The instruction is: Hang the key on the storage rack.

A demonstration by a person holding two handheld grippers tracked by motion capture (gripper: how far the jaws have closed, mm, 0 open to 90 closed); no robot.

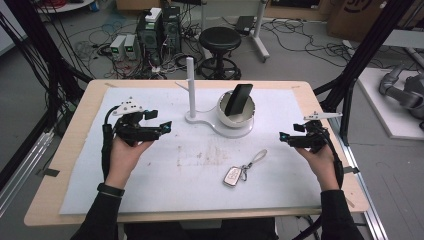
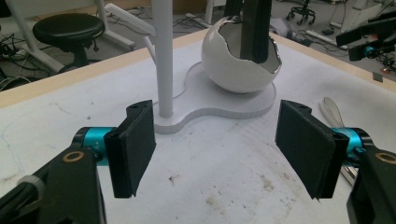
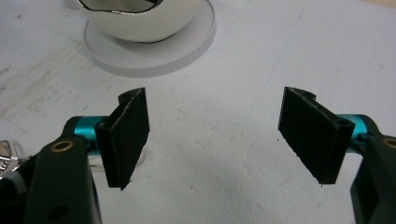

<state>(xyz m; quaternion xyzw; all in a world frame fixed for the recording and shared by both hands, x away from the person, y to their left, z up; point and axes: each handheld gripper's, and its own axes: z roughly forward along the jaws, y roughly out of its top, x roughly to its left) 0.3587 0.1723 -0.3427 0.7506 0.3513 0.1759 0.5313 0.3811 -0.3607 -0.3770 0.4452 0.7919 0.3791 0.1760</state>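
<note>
While both hands hover over the mat [image 1: 150,180], left gripper [image 1: 161,127] wide open and empty, right gripper [image 1: 285,137] wide open and empty, key fob [image 1: 232,176] lying between them, phone [image 1: 238,99] upright in bowl [image 1: 235,120].

The left tool [image 1: 159,126] is held over the left part of the counter [image 1: 80,150], well in from its left edge, jaws spread wide with nothing between them. The left hand [image 1: 125,150] grips it from below, the dark-sleeved forearm coming up from the near edge. The right tool [image 1: 287,138] hovers near the right edge, pointing inward, its jaws likewise wide apart and empty. The right hand [image 1: 315,155] holds it, wrist angled toward the near right corner.
</note>
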